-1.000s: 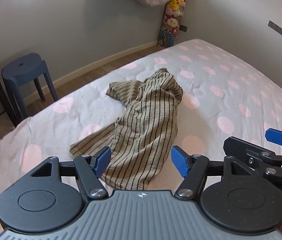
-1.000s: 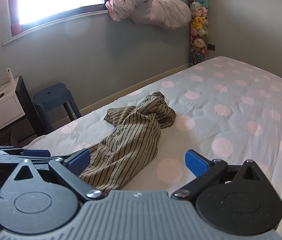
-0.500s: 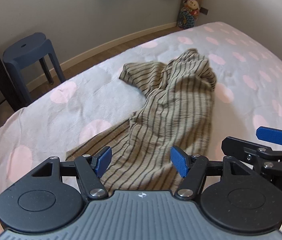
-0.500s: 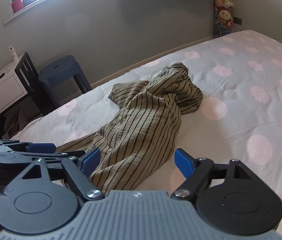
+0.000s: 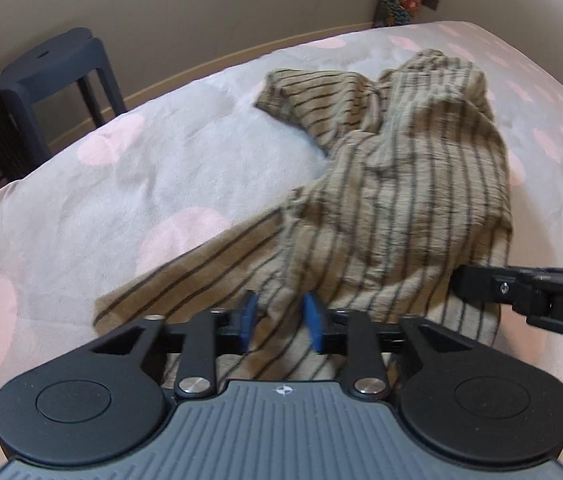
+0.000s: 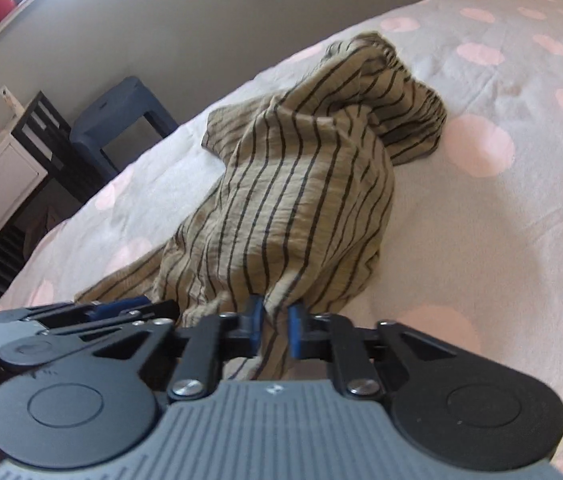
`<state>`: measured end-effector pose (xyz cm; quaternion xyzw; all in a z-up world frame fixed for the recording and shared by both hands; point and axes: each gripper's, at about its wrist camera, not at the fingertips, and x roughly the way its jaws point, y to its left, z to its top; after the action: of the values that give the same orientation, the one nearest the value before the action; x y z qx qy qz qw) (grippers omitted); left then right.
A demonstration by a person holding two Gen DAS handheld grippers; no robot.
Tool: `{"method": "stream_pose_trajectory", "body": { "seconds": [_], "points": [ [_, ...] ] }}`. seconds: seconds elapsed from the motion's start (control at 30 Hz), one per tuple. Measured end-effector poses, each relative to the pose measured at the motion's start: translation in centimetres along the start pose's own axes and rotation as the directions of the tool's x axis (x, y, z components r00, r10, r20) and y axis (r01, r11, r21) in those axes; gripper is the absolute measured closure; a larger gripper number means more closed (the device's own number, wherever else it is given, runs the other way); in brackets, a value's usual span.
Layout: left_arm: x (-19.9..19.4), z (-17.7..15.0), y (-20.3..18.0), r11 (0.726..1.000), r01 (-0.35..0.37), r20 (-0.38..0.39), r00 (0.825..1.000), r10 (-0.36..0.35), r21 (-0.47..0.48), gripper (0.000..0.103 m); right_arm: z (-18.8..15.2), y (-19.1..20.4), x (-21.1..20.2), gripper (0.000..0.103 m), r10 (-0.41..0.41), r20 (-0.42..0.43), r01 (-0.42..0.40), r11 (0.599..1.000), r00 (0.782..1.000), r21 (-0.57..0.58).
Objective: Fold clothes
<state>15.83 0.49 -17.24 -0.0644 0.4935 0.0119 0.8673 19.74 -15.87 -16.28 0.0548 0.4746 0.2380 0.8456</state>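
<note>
Left wrist view: both grippers' jaws closing on the striped garment (image 5: 393, 200), blue stool (image 5: 53, 64) beyond the bed (image 5: 81, 208).

Both wrist views close above garment (image 5: 393, 200)

A tan garment (image 5: 397, 200) with thin dark stripes lies crumpled on the bed (image 5: 121, 184), bunched into a long heap running away from the near edge. One flat, sleeve-like flap spreads out to the left; the far end is rumpled into folds. Its near hem is gathered into narrow pleats.
</note>
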Motion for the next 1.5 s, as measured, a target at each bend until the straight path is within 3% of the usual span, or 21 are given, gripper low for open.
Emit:
{"method": "stream_pose_trajectory", "body": {
  "seconds": [0.07,0.23,0.4,0.57,0.73,1.0,1.2,1.33,1.4,1.5],
  "points": [
    [-0.5,0.4,-1.0,0.998,0.067,0.0,0.998,-0.067,0.006,0.101,0.0,-0.2,-1.4,0.097,-0.014,0.036,0.014,1.0,0.999,0.007],
    [-4.1,1.6,-4.5,0.984,0.167,0.062,0.983,-0.17,0.06,0.102,-0.2,-1.2,-7.0,0.099,-0.095,0.151,0.095,0.995,0.984,0.01],
    [-8.6,2.2,-7.5,0.972,0.202,0.089,0.973,-0.213,0.118,0.102,-1.8,-3.9,-14.5,0.099,-0.199,0.246,0.191,0.98,0.949,0.055],
    [-13.2,1.1,-12.2,0.951,0.245,0.084,0.961,-0.263,0.187,0.101,-6.4,-7.4,-22.0,0.1,-0.309,0.291,0.284,0.95,0.906,0.127],
    [-17.2,-2.2,-18.4,0.904,0.322,0.078,0.931,-0.356,0.281,0.101,-12.8,-11.5,-28.9,0.1,-0.434,0.292,0.38,0.897,0.852,0.224],
    [-18.9,-7.7,-26.8,0.807,0.427,-0.015,0.887,-0.462,0.407,0.101,-22.7,-16.1,-37.5,0.099,-0.598,0.238,0.491,0.781,0.765,0.385],
    [-18.1,-11.1,-30.4,0.747,0.466,-0.109,0.873,-0.475,0.474,0.099,-29.3,-19.2,-41.4,0.099,-0.686,0.144,0.545,0.672,0.713,0.502],
    [-16.5,-11.8,-30.6,0.749,0.453,-0.16,0.887,-0.434,0.484,0.092,-31.7,-20.1,-42.3,0.091,-0.705,0.106,0.551,0.631,0.702,0.546],
    [-15.4,-11.8,-30.5,0.758,0.439,-0.182,0.897,-0.403,0.483,0.09,-32.1,-19.9,-42.4,0.089,-0.718,0.111,0.56,0.621,0.687,0.549],
    [-13.9,-11.9,-30.5,0.767,0.422,-0.214,0.906,-0.364,0.483,0.085,-31.5,-19.3,-41.5,0.088,-0.693,0.144,0.534,0.655,0.707,0.534]
  ]
}}
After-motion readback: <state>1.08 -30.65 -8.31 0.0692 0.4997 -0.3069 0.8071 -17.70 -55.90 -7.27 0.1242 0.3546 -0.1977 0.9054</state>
